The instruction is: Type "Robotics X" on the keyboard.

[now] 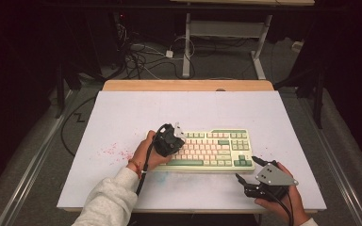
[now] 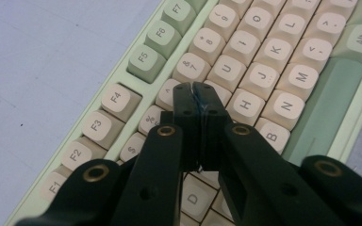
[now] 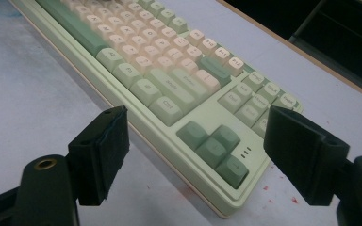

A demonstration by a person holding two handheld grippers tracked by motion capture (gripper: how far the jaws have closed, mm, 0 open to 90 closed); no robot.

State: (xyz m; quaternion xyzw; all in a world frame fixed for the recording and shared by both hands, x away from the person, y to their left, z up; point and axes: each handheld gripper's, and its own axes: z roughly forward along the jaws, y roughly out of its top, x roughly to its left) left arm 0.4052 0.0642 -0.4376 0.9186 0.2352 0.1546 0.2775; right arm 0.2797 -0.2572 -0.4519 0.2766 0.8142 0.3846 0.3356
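Over on the left, red specks (image 1: 115,151) stain the white table (image 1: 122,113), and right beside them my left hand (image 1: 143,155) brings my left gripper (image 2: 195,89) down over the left half of the keyboard (image 1: 207,149). Its jaws are pressed flat together with nothing between them, the tips poised over the pale keys near Y and G; whether they actually touch a key, I cannot tell. The keyboard itself lies near the middle of the table, mint-green case, cream keys, a long green spacebar (image 2: 327,101) along its near edge. Moving right, the arrow keys (image 3: 214,146) sit at the keyboard's near right corner, and just off that corner hovers my right gripper (image 1: 247,172), held in my right hand (image 1: 283,202), jaws spread wide and empty, the keyboard's corner framed between them.
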